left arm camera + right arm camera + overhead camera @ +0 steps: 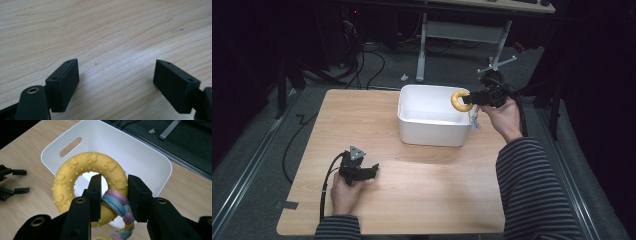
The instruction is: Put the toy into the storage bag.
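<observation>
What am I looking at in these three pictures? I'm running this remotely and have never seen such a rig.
A person at a wooden table holds a two-jaw tool in each hand. One picture looks down from above the table; the other two come from cameras riding on each tool, looking along its black jaws. The left gripper rests low over bare wood, jaws open, holding nothing. The right gripper is closed on a yellow ring toy with paw prints and a braided pastel rope, held at the right rim of a white bin that stands on the table.
</observation>
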Available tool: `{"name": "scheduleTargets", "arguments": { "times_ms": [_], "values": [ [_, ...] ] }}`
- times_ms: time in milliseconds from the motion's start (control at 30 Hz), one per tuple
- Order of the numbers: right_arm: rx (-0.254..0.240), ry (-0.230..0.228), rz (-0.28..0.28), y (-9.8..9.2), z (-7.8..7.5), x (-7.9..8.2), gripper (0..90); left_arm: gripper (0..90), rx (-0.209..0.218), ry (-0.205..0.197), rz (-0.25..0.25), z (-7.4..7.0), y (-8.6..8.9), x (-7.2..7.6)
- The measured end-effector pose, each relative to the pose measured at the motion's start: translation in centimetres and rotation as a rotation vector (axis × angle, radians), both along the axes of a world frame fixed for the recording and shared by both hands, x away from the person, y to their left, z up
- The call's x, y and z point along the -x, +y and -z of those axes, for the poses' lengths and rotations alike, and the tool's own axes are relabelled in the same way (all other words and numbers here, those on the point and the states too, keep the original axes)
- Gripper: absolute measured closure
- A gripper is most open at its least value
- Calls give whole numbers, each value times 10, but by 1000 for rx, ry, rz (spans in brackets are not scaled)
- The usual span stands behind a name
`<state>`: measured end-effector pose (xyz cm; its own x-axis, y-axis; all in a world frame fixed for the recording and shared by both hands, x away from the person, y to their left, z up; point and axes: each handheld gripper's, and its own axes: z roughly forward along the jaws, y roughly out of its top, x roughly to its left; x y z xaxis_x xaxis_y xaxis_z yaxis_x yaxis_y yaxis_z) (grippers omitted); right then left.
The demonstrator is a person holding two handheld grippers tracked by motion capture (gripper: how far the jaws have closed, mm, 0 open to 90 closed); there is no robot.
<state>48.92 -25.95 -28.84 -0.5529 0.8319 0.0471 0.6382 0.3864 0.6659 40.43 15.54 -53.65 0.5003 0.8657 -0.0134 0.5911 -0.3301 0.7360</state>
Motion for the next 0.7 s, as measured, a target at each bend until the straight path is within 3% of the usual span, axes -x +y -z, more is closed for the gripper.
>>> {"name": "scheduleTargets", "arguments": {
  "times_ms": [467, 700],
  "values": [
    [17, -1, -29, 26, -1, -24, 663, 210, 0, -1, -2, 0, 0, 0],
    [23, 2, -1, 32, 7, -39, 662, 210, -1, -2, -1, 0, 0, 0]
  ]
}}
